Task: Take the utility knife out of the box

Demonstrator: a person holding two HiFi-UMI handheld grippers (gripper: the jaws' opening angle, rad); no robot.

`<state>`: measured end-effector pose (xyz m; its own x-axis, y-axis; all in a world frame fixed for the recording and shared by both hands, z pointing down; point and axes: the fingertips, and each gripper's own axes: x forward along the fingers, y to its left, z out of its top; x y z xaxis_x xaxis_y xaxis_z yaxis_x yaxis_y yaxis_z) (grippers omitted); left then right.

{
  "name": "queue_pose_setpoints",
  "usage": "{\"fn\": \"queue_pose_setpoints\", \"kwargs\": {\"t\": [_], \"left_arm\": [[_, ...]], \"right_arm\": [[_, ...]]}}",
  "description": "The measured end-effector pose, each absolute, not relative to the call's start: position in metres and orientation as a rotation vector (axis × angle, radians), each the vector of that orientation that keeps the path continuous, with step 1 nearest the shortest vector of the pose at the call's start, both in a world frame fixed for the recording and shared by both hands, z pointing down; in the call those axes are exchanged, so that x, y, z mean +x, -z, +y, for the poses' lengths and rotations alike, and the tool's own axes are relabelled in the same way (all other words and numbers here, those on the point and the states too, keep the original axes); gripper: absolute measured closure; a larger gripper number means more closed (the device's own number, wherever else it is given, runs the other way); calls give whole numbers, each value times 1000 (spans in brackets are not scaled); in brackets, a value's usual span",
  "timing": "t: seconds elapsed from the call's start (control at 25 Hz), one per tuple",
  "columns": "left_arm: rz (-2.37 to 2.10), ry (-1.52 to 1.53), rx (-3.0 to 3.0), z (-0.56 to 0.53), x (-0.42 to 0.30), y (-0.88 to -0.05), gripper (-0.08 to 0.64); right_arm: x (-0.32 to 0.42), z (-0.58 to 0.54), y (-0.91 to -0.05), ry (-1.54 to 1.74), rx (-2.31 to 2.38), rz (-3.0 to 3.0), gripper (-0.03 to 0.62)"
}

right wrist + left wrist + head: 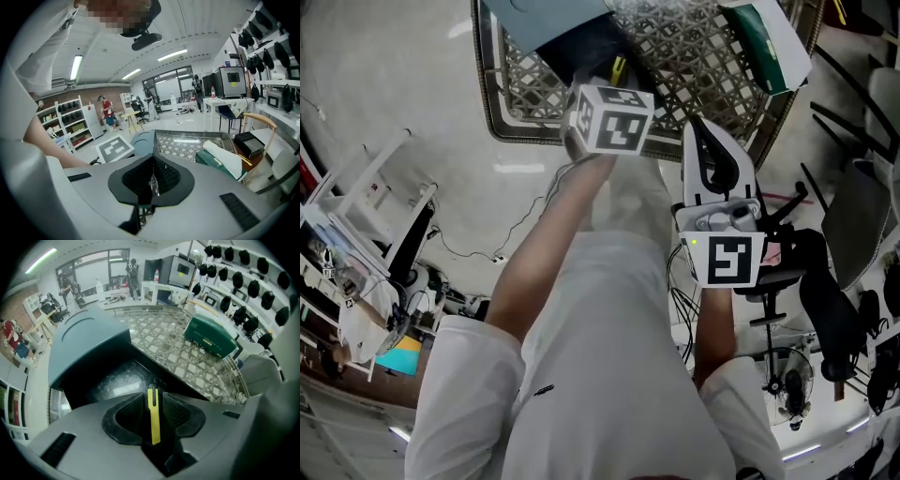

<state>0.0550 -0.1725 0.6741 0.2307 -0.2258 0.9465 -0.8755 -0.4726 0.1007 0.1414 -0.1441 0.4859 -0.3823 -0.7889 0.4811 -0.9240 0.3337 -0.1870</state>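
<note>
The utility knife [153, 418] is a thin yellow bar, seen edge-on, standing in the dark inside of an open box [117, 380] with a raised teal lid [84, 338]. My left gripper [153, 416] points steeply down into the box. Its jaws straddle the knife, and a dark gap shows on each side. In the head view the knife [619, 67] peeks out just past the left gripper [605, 80] and its marker cube. My right gripper [708, 141] hovers at the basket's near right edge; its pads [152, 185] are together with nothing between them.
The box sits in a lattice-bottomed basket tray [492, 103]. A green box with a white flap [764, 37] lies at the tray's right. A black office chair [825, 281] and floor cables [478, 253] are below. White shelves [366, 216] stand at the left.
</note>
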Motion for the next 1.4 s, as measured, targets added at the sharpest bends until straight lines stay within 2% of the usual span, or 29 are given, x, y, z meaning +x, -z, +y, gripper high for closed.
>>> {"fn": "queue_pose_setpoints", "kwargs": {"t": [0.24,0.4,0.96,1.4], "left_arm": [[-1006,-1331,1811,-171,56,-678,443],[-992,-1342,1807,-170,56,-678,500],[-973,-1221,1804,-162,34,-659,502],[-931,-1003,1914,-149,23,-589,502]], "right_arm": [[145,-141,-486,-634,1544,-2287,592],[143,-140,-483,-633,1551,-2290,592],[130,-129,-469,-595,1574,-2290,592],[100,-112,-434,-519,1611,-2315,592]]}}
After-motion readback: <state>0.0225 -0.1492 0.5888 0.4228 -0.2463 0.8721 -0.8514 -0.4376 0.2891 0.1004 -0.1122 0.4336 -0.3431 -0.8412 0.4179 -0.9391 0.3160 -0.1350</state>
